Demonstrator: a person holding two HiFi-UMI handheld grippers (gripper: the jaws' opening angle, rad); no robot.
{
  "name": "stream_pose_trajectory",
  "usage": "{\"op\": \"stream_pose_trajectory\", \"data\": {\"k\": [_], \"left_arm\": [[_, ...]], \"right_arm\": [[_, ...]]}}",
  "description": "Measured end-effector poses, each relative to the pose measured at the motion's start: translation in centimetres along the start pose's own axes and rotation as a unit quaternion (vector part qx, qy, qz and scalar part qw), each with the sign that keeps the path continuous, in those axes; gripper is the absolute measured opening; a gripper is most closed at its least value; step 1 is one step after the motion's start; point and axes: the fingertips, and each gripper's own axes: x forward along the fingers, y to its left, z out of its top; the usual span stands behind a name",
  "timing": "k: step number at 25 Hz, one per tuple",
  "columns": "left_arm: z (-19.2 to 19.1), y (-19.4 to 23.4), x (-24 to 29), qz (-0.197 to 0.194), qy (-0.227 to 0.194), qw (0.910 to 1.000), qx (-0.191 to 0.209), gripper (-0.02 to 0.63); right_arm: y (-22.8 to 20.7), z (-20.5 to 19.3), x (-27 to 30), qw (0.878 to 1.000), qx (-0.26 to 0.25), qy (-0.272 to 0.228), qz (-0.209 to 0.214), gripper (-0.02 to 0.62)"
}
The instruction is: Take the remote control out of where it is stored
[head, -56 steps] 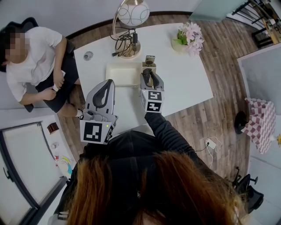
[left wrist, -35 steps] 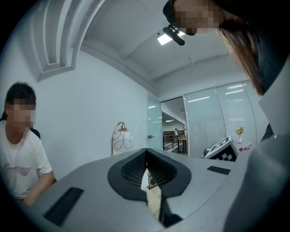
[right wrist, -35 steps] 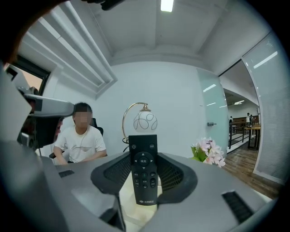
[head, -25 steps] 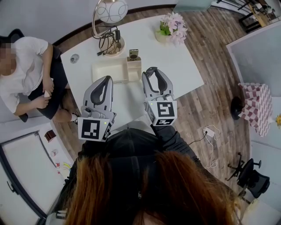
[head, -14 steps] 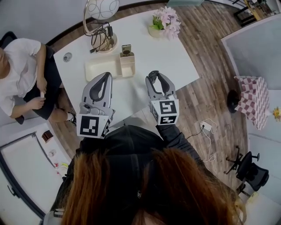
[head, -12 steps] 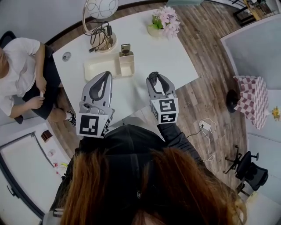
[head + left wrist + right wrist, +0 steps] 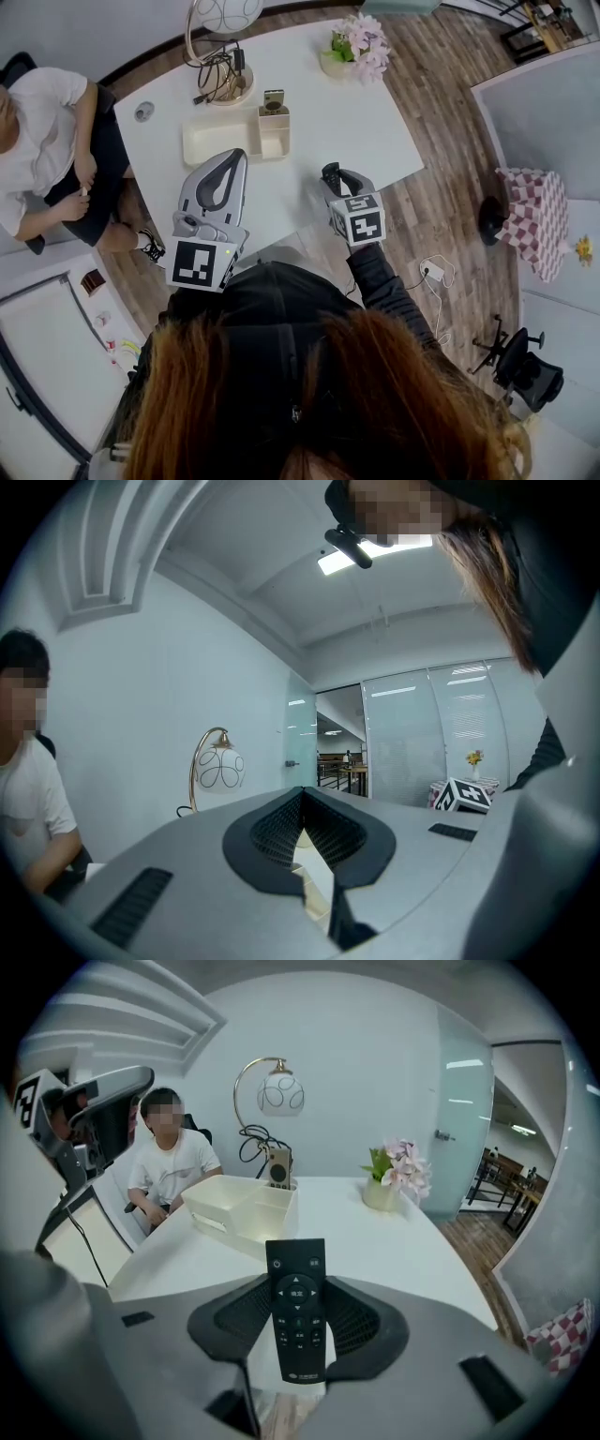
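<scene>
A black remote control (image 7: 298, 1312) stands upright between the jaws of my right gripper (image 7: 298, 1288), button side to the camera, and the pads are shut on its lower half. In the head view my right gripper (image 7: 342, 178) hovers over the white table's near right part, and the remote (image 7: 330, 172) shows as a dark tip. The white storage box (image 7: 234, 139) sits further back, apart from both grippers; it also appears in the right gripper view as a white storage box (image 7: 239, 1206). My left gripper (image 7: 228, 161) hangs over the near edge, its tips touching, with nothing in it.
A globe lamp (image 7: 223, 19) with cables stands at the back of the table (image 7: 347, 122), beside a small brown device (image 7: 274, 98) behind the box. Pink flowers (image 7: 361, 42) stand at the back right. A seated person (image 7: 47, 131) is at the left. Wooden floor lies to the right.
My right gripper has drawn back from the white box toward the table's near right edge, carrying the remote. The left gripper has hardly moved.
</scene>
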Motion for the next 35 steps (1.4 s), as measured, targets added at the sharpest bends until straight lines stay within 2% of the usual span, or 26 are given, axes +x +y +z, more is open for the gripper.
{"op": "stream_pose_trajectory", "data": {"k": [3,6,19,26,35], "left_arm": [[0.0,0.3,0.0,0.003,0.002,1.0,-0.001,0.009],[0.0,0.4,0.0,0.002,-0.002,1.0,0.003,0.009],[-0.3,1.5,-0.3,0.019,0.004,0.9998,0.0,0.009],[-0.5,2.0,-0.5,0.025,0.005,0.9997,0.0,0.009],[-0.6,1.8,-0.6,0.028,0.012,0.9995,0.002,0.009]], "right_arm": [[0.7,-1.0,1.3,0.999,0.014,0.042,0.032,0.187],[1.2,-1.4,2.9,0.997,0.014,0.063,0.05,0.187],[1.7,-2.5,8.3,0.986,0.051,0.137,0.079,0.187],[2.4,-2.8,10.0,0.984,0.06,0.14,0.091,0.189],[3.0,-3.1,10.2,0.985,0.062,0.136,0.086,0.19]]}}
